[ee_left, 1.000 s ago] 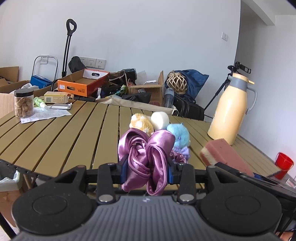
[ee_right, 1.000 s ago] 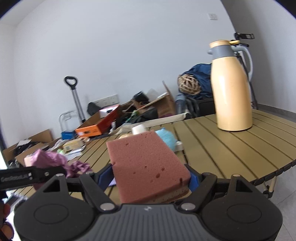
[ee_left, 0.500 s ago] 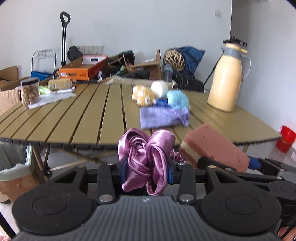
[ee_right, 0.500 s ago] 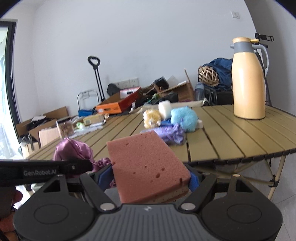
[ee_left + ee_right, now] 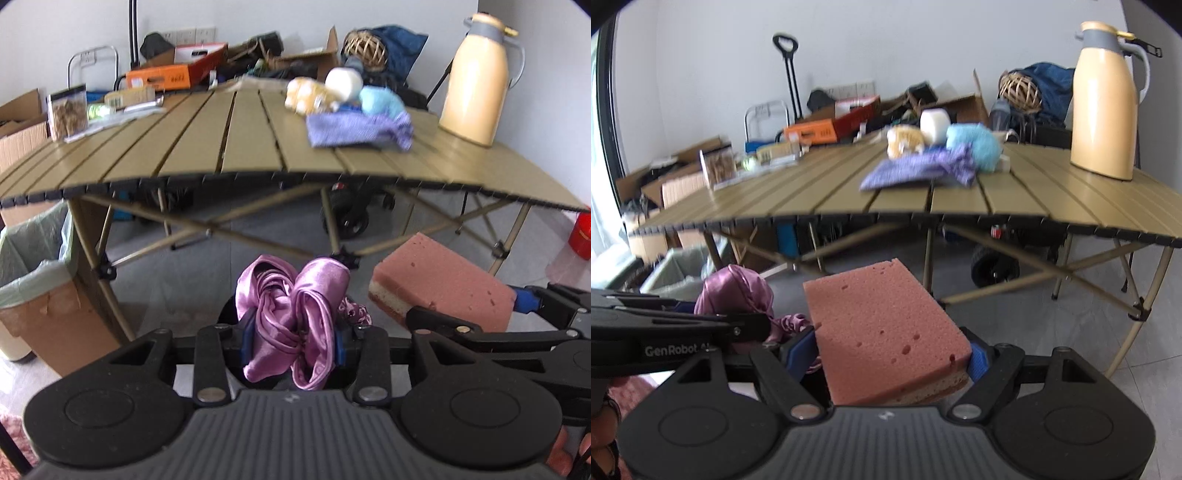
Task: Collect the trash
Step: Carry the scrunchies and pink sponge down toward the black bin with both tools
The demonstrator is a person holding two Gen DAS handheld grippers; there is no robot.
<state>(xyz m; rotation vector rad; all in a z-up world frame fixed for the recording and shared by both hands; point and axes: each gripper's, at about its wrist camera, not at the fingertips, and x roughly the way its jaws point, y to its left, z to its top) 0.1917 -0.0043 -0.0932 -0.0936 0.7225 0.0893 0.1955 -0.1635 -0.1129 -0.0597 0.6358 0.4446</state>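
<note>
1. Left wrist view: purple satin cloth point(image 5: 291, 314) pinched between blue pads point(image 5: 248, 338) of left gripper point(image 5: 293, 341), jaws narrow and clamped on bunched fabric; held in air above floor, in front of and below table's near edge.
2. Pink sponge point(image 5: 441, 282) just right of cloth in same view, gripped by right gripper point(image 5: 469, 321) entering from right; sponge also off table, over grey floor tiles point(image 5: 177, 288).
3. Right wrist view: pink sponge point(image 5: 884, 332) wedged flat between blue pads point(image 5: 801, 350), right gripper point(image 5: 892, 360) jaws wide and pressed on both long sides; paler layer visible on underside.
4. Same view, left side: left gripper point(image 5: 753, 328) w/ satin cloth point(image 5: 737, 291) just beside sponge, close but contact unclear.
5. Lined bin point(image 5: 33, 254), a cardboard box w/ pale green bag, on floor at left, next to table's near-left leg; seen blurred in right view point(image 5: 679, 269) too.
6. Slatted table point(image 5: 207, 147) behind both grippers. Toward far-right part: purple-blue cloth point(image 5: 358, 127) lying flat, w/ yellow plush point(image 5: 308, 96), white roll point(image 5: 343, 83) and teal fluffy item point(image 5: 380, 101) just behind it.
7. Cream thermos jug point(image 5: 478, 77) upright near table's right edge, apart from the plush group.
8. Far-left corner of table: clear jar w/ brownish contents point(image 5: 68, 110) on paper, small box point(image 5: 129, 98) near it.
9. Behind table: orange box point(image 5: 173, 72), cardboard boxes, wicker ball point(image 5: 364, 46), blue bag, white wall.
10. Red bucket point(image 5: 580, 236) on floor at far right.
</note>
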